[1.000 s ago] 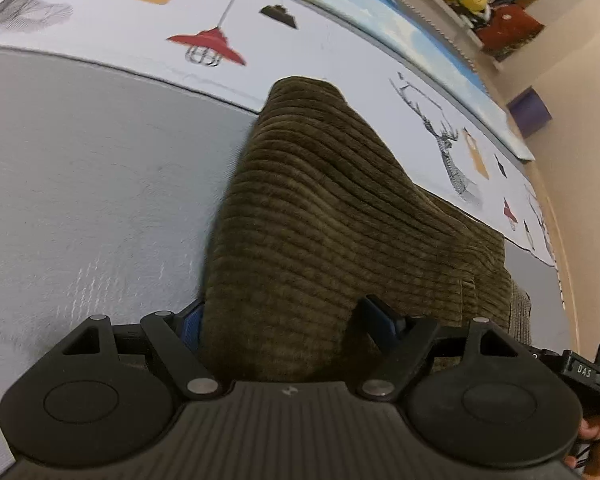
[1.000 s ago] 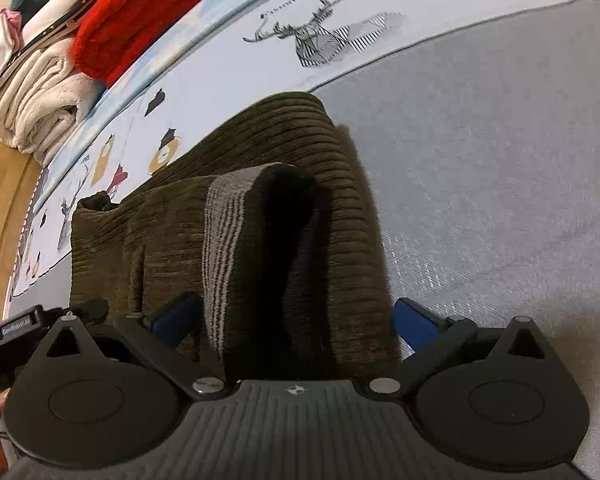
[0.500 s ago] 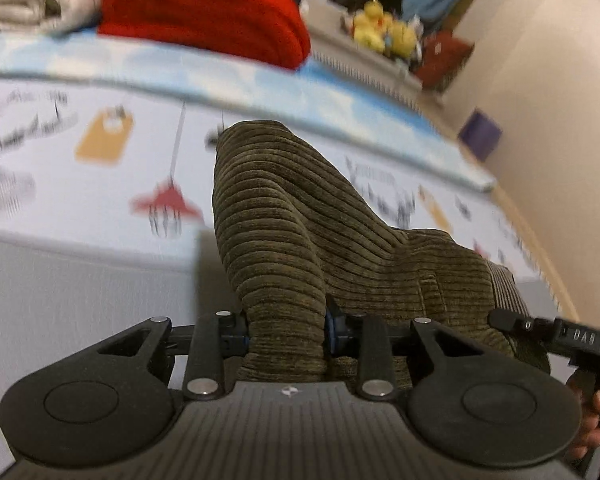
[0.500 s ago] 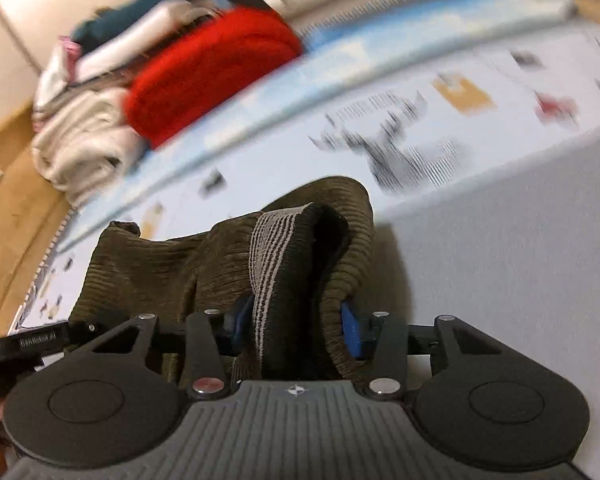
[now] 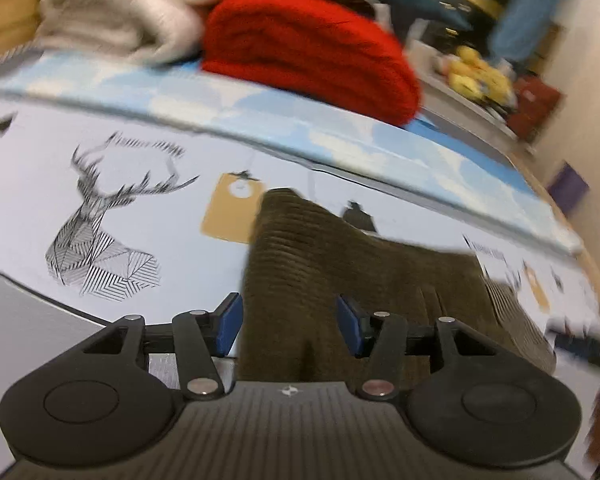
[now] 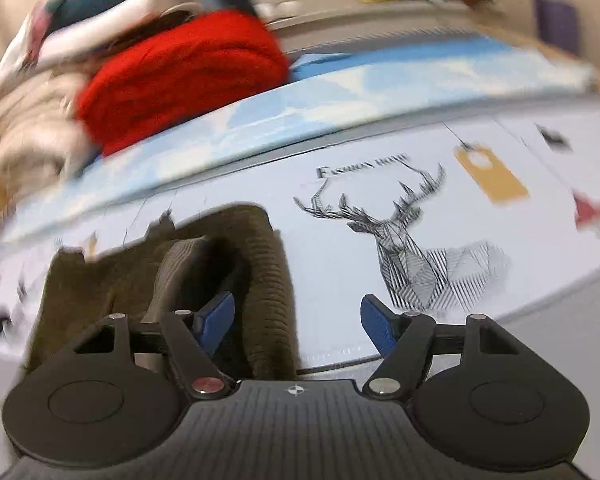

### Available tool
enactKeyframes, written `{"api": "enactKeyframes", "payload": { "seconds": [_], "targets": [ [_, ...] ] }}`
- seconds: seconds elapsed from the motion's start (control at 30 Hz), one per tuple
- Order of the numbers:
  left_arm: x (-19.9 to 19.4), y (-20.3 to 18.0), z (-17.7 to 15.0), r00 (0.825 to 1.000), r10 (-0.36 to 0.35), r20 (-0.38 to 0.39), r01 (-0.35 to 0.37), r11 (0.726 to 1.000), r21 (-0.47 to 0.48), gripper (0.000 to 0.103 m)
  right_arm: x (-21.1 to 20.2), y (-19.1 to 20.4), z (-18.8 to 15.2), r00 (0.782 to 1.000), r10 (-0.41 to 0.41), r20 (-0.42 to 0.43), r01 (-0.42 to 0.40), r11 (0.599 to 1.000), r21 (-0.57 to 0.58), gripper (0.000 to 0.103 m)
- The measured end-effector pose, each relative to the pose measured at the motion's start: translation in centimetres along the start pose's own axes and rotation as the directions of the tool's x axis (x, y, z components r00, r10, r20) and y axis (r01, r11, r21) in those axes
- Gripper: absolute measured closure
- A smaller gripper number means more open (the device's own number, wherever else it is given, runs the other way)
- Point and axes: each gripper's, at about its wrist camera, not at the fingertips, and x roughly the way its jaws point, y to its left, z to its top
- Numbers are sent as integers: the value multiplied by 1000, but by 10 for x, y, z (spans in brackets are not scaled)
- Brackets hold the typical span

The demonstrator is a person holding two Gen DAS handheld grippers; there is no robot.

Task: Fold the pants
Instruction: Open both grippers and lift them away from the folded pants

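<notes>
Corduroy pants (image 5: 364, 280) lie bunched on the deer-print mat (image 5: 148, 208), long axis crosswise between both tongs. Left gripper (image 5: 288, 320) has just been opening, fabric between its released pads; right gripper (image 6: 296, 320) likewise, straddling the pants' right edge.

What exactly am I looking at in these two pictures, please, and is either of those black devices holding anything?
Each picture comes from a camera on a hand-held gripper, looking forward along its two blue-tipped fingers. A person holds one tool in each hand; there is no robot arm. The left gripper and right gripper both straddle brown corduroy pants, bunched on a mat printed with deer. Behind lie a red sweater and cream blanket. Both sets of jaws have just been opening: cloth sits between them, but the pads no longer press it, so nothing looks firmly held.
</notes>
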Motion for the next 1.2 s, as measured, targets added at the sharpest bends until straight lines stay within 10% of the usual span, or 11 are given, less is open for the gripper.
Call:
{"api": "enactKeyframes", "payload": {
  "seconds": [0.17, 0.37, 0.53, 0.87, 1.2],
  "targets": [
    [15, -33, -57, 994, 17, -111, 9, 975, 223, 51, 0, 24, -12, 989, 139, -46, -145, 975, -166, 21],
    [-12, -46, -57, 993, 74, -90, -48, 963, 264, 42, 24, 11, -26, 980, -5, -197, -25, 989, -147, 15],
    [-87, -43, -57, 999, 41, 34, -48, 960, 276, 19, -31, 25, -23, 992, -122, -25, 109, 948, -297, 19],
    [-211, -43, -118, 977, 67, 203, -116, 963, 243, 13, -196, 43, -58, 964, -23, 265, 90, 966, -244, 11],
    [-228, -41, -140, 989, 62, 134, -75, 993, 95, 12, -272, 71, -112, 948, -19, 317, 111, 954, -278, 10]
  ]
}}
